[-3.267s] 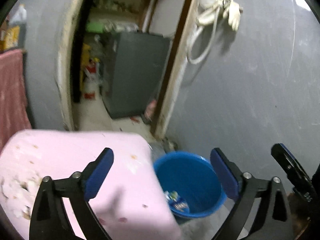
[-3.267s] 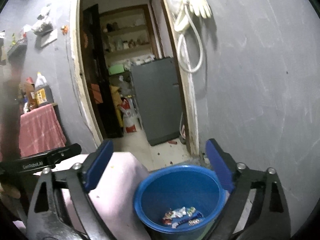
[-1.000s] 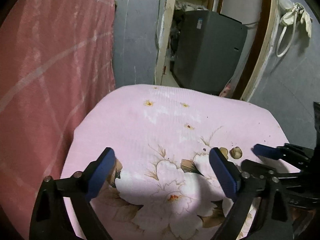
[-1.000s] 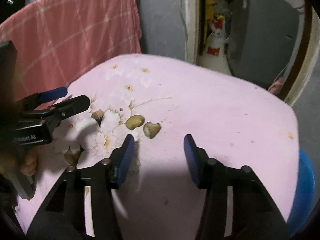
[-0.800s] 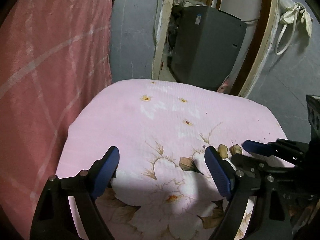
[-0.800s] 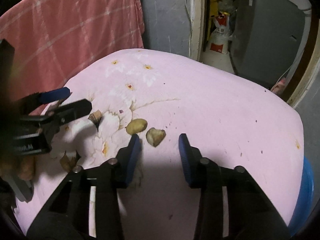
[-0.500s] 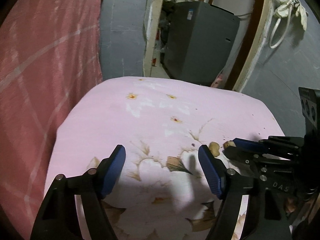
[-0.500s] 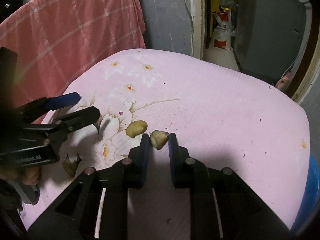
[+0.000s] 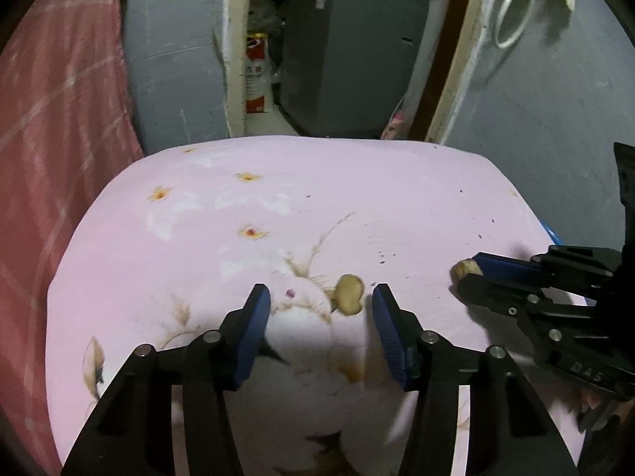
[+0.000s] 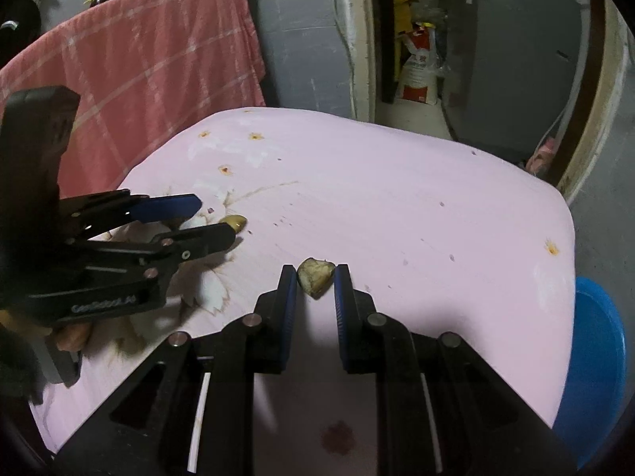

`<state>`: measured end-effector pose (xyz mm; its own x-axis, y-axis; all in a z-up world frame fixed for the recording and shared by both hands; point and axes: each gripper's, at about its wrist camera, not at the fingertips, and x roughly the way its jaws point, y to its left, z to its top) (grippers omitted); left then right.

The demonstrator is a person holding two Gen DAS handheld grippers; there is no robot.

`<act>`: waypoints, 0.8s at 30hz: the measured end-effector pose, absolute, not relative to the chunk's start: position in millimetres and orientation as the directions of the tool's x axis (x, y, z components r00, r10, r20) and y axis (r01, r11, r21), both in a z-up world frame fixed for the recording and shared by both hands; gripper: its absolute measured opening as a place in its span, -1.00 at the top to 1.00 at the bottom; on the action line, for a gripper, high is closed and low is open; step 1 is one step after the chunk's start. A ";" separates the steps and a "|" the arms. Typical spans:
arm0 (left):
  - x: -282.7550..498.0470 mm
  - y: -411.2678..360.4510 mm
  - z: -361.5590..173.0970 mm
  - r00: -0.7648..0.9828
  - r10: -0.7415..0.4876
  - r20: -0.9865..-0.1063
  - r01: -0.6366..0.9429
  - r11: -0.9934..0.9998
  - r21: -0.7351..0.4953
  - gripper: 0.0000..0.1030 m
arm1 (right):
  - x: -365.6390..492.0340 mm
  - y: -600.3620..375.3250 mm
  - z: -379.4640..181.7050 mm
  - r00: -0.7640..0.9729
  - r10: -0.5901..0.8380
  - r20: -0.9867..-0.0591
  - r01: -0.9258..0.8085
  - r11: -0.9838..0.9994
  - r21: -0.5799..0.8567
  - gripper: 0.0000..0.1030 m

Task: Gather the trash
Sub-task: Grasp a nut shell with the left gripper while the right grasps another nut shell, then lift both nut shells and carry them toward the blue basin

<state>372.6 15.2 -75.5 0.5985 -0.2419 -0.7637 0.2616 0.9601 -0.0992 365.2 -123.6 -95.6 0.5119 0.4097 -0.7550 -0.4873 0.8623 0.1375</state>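
A pink cloth with a flower print [image 9: 357,206] covers a rounded surface that fills most of both views. Behind it, a red checked cloth [image 10: 151,47] hangs on the left, and a grey cabinet [image 9: 349,51] stands in the open doorway. A blue bucket [image 10: 591,361] shows at the right edge of the pink cloth, lower than it.

The left gripper [image 9: 321,297] points down at the cloth. Its jaws are closing, and a small yellow-brown scrap [image 9: 348,293] lies on the cloth between its fingertips, nearer to the right pad. The pads do not touch it yet.

The right gripper [image 10: 315,275] is pressed together on a second brown scrap [image 10: 315,271], which sits right between its 2 blue pads, with both pads against its sides. I cannot tell if this scrap is lifted or is touching the cloth.

The 2 scraps are near each other, in the middle part of the cloth, well apart from the bucket.
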 end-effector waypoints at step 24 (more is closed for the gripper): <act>339.2 -25.6 -36.6 0.679 -0.370 -0.634 0.308 0.928 -0.211 0.88 | 303.0 -194.9 -49.7 0.717 0.421 -0.556 -0.391 0.903 0.179 0.63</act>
